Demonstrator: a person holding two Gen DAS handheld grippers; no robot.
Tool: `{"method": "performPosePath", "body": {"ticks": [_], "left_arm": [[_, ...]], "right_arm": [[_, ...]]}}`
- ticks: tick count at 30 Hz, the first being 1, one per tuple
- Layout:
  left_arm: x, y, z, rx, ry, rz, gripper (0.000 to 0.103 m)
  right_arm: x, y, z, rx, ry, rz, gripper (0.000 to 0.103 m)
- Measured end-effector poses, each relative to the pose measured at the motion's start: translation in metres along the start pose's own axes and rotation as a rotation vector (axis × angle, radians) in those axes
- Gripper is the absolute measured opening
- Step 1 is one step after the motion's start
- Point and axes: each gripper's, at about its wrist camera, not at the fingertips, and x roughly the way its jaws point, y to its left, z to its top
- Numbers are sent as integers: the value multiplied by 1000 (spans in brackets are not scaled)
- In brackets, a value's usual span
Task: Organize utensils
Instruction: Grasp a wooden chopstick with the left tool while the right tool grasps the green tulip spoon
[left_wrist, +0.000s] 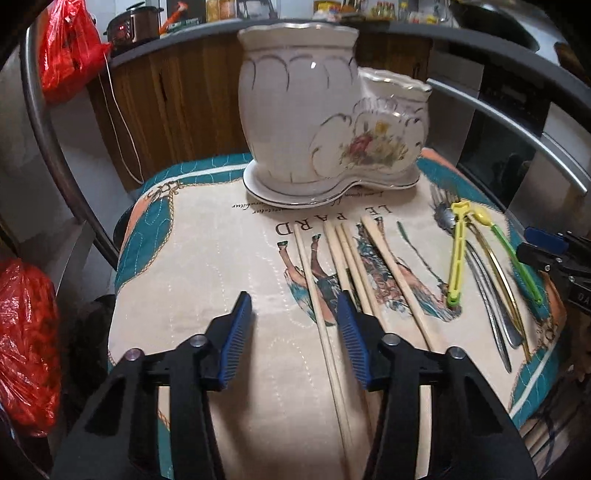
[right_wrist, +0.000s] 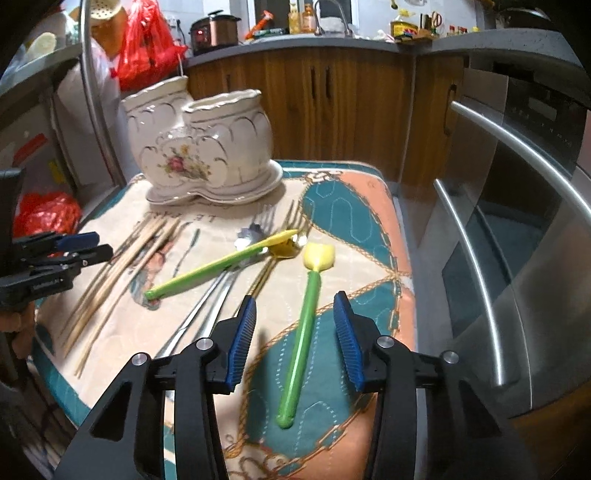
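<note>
A white ceramic two-pocket utensil holder (left_wrist: 303, 110) (right_wrist: 199, 147) with a flower print stands at the far side of the cloth. Several wooden chopsticks (left_wrist: 354, 258) (right_wrist: 110, 273) lie in front of it. My left gripper (left_wrist: 293, 297) (right_wrist: 99, 243) hovers open over their near ends, with one chopstick on the cloth below the gap. To the right lie metal forks and spoons (left_wrist: 487, 295) (right_wrist: 207, 314) and two green-and-yellow plastic utensils (left_wrist: 458, 258) (right_wrist: 214, 266). My right gripper (right_wrist: 295, 297) (left_wrist: 532, 240) is open above one green handle (right_wrist: 303, 332), with its pads apart from it.
A quilted printed cloth (left_wrist: 207, 258) covers the small table. A steel oven front with bar handles (right_wrist: 480, 258) stands close on the right. Red plastic bags (left_wrist: 22, 350) sit at the left, and wooden cabinets (right_wrist: 332, 110) stand behind.
</note>
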Motion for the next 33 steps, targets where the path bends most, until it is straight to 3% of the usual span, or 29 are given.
{"method": "performPosePath", "body": {"ticks": [12,19,29,33], "left_arm": [[13,1,2,49,71,-9,17],[15,7,9,53,114,-36,17],[18,3,18,93,208,-9,20],[19,5,17,97,230,-22,21]], "right_arm": [[25,1,17,-57,158,-17,29],[39,2,31,-72,280,-13,28],[64,5,60,-101,512,-6,28],[71,-2,65,-75,553,14,27]]}}
